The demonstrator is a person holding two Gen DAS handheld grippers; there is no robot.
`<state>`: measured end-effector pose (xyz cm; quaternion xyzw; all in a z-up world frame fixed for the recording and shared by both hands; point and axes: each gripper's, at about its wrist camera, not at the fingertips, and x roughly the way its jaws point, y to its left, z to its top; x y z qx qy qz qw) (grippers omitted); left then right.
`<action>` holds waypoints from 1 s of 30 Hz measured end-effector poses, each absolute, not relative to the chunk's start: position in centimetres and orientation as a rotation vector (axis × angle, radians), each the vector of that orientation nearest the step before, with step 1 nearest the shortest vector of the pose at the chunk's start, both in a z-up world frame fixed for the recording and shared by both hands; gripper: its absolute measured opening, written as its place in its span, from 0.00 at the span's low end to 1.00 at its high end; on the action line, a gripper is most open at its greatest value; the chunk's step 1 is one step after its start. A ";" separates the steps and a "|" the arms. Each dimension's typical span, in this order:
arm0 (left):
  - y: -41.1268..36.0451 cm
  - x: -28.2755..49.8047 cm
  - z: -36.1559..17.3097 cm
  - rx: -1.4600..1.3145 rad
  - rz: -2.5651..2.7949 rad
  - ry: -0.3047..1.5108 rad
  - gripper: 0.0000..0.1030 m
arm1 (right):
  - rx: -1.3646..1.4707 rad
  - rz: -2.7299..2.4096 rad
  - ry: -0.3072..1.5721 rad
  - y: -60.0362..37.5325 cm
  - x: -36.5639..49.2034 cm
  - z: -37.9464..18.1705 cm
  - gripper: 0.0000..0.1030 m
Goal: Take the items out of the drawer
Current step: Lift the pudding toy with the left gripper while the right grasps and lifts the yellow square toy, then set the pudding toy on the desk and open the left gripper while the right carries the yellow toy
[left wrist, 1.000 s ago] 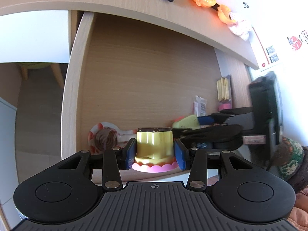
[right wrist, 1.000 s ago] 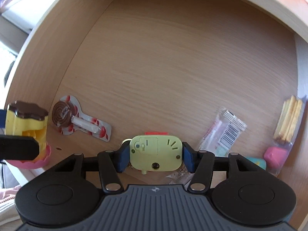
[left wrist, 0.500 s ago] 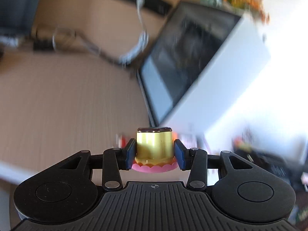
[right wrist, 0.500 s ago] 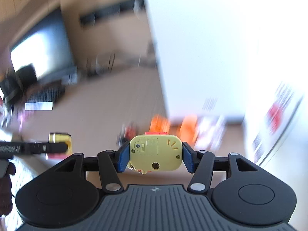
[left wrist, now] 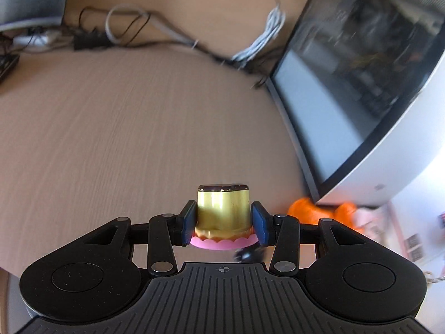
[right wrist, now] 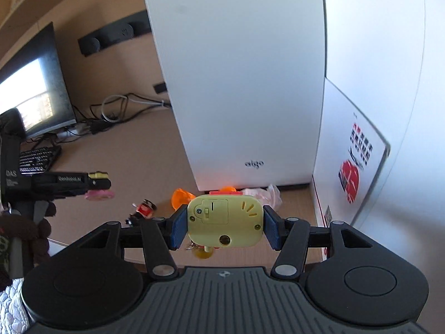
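Left wrist view: left gripper (left wrist: pixel 223 222) clenched on a yellow pudding toy (left wrist: pixel 222 208), pink frill at its base, blue pads (left wrist: pixel 188 220) pressed to both flanks, carried above the wooden desktop (left wrist: pixel 125 139). Orange toys (left wrist: pixel 306 212) at 3 o'clock of it, under the edge of a white computer case (left wrist: pixel 389 178); cables (left wrist: pixel 125 25) far off at 11 o'clock.

Right wrist view: right gripper (right wrist: pixel 224 226) clamped on a pale yellow toy clock (right wrist: pixel 224 222), back side facing the lens, held over the desk near the foot of the white case (right wrist: pixel 236 83). At 9 o'clock, the other gripper (right wrist: pixel 97 185) with the pudding toy. A small red-and-black figure (right wrist: pixel 144 208) and an orange piece (right wrist: pixel 180 196) lying on the desk between them.

Judged progress: two items out of the drawer and hovering over the desk, not yet set down; release still to come.

Against one second back: both views then filled by the drawer interior, with packets and a lollipop card lying inside; now drawer gone from sight, desk and case in its place. Grips unchanged.
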<state>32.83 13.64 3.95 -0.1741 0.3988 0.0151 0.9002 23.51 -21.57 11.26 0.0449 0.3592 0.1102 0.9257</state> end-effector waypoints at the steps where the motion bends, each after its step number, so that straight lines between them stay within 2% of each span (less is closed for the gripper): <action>1: 13.6 32.8 3.3 -0.360 0.034 0.839 0.45 | 0.097 0.221 0.747 -21.6 23.8 10.9 0.54; 6: 13.2 32.8 1.6 -0.336 0.024 0.870 0.45 | 0.109 0.204 0.787 -22.9 23.6 9.1 0.54; 18: 10.4 31.8 0.0 -0.163 -0.057 0.768 0.45 | 0.101 0.198 0.811 -23.0 24.1 8.1 0.54; 26: 12.9 28.7 4.6 -0.286 -0.018 0.620 0.45 | 0.083 0.186 0.829 -22.3 25.1 7.3 0.54; 30: 14.3 26.0 5.8 -0.348 0.035 0.641 0.45 | 0.082 0.216 0.823 -21.5 25.7 7.4 0.54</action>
